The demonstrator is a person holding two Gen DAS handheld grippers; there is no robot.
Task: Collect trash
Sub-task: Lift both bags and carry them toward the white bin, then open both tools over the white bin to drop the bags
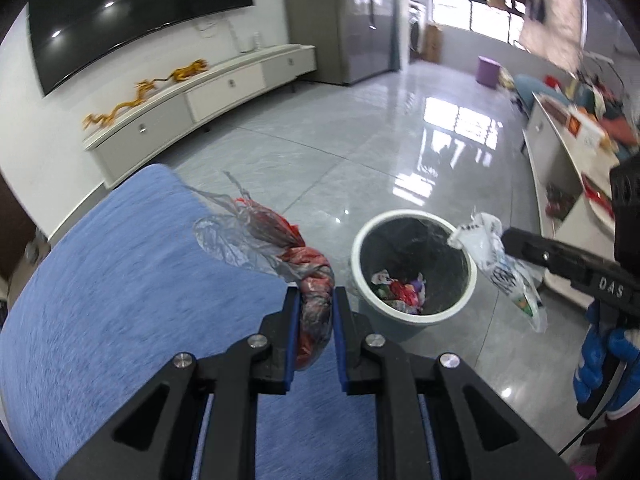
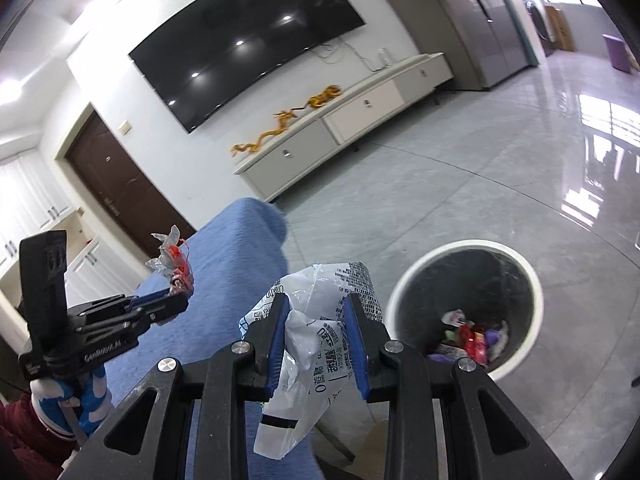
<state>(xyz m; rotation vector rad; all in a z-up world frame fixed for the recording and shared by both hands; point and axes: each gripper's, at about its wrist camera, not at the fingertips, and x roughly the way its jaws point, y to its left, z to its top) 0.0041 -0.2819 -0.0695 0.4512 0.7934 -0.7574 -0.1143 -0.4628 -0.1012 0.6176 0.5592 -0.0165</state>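
My left gripper (image 1: 316, 300) is shut on a crumpled red and clear plastic bag (image 1: 280, 240), held over the blue cloth surface (image 1: 120, 300) just left of the bin. My right gripper (image 2: 316, 308) is shut on a white printed wrapper (image 2: 320, 328), which hangs down between its blue pads. The white-rimmed trash bin (image 1: 414, 264) stands on the grey floor with colourful wrappers at its bottom. In the left wrist view the right gripper (image 1: 506, 244) holds the white wrapper (image 1: 504, 268) over the bin's right rim. In the right wrist view the bin (image 2: 466, 308) lies to the right, and the left gripper (image 2: 182, 296) is at far left.
A white TV cabinet (image 1: 192, 104) with golden dragon figures runs along the wall under a large dark screen (image 1: 132, 4). A white table (image 1: 560, 184) with clutter stands right of the bin. Glossy grey floor tiles (image 1: 360, 140) spread beyond. A gloved hand (image 1: 600, 364) holds the right gripper.
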